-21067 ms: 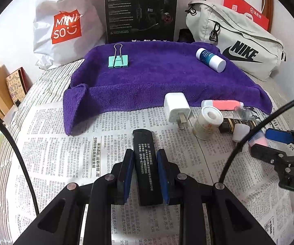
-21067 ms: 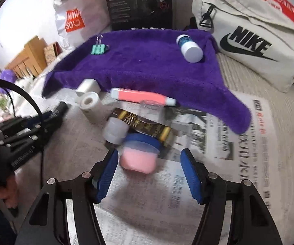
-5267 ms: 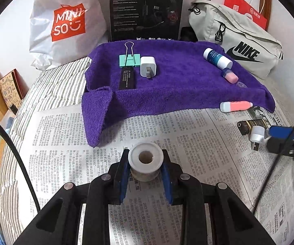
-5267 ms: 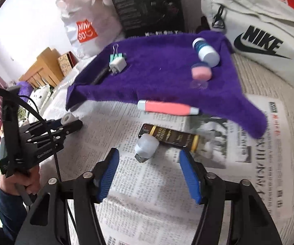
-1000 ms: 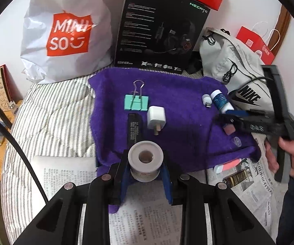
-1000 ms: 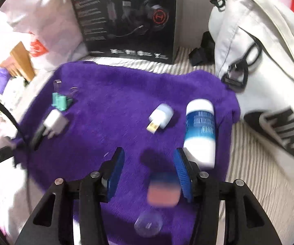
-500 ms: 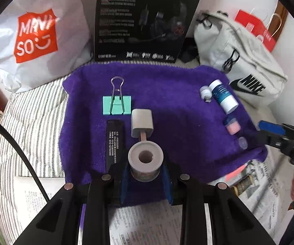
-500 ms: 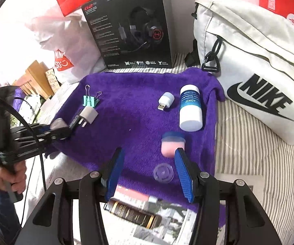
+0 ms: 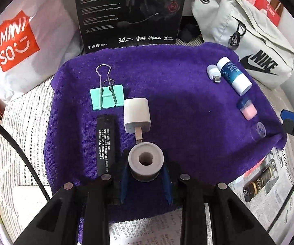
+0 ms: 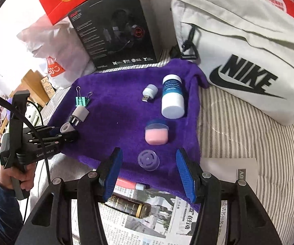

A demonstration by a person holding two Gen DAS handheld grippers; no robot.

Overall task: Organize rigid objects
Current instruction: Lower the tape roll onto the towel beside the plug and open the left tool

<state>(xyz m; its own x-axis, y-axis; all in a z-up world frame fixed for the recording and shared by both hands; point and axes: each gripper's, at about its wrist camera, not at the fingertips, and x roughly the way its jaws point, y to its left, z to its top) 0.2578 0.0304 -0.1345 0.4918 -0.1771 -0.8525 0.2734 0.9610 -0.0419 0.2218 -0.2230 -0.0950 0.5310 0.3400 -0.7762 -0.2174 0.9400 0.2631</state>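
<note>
My left gripper (image 9: 145, 170) is shut on a white tape roll (image 9: 145, 160) just above the near part of the purple towel (image 9: 167, 94), right in front of the white charger plug (image 9: 137, 116). A black stick (image 9: 105, 143) and a green binder clip (image 9: 106, 98) lie beside the plug. My right gripper (image 10: 149, 174) is open and empty above the towel's near edge, around a clear cap (image 10: 148, 160). Beyond it lie a pink jar (image 10: 156, 133), a blue-white bottle (image 10: 172, 99) and a small USB plug (image 10: 150, 91).
A pink tube (image 10: 129, 184) and a dark bottle (image 10: 126, 204) lie on newspaper (image 10: 157, 222) under my right gripper. A black headset box (image 9: 129, 12), a Miniso bag (image 9: 22, 40) and a white Nike bag (image 10: 243, 51) stand behind the towel.
My left gripper has moved forward and lower over the towel with the tape roll. My right gripper has pulled back from the towel toward its near edge.
</note>
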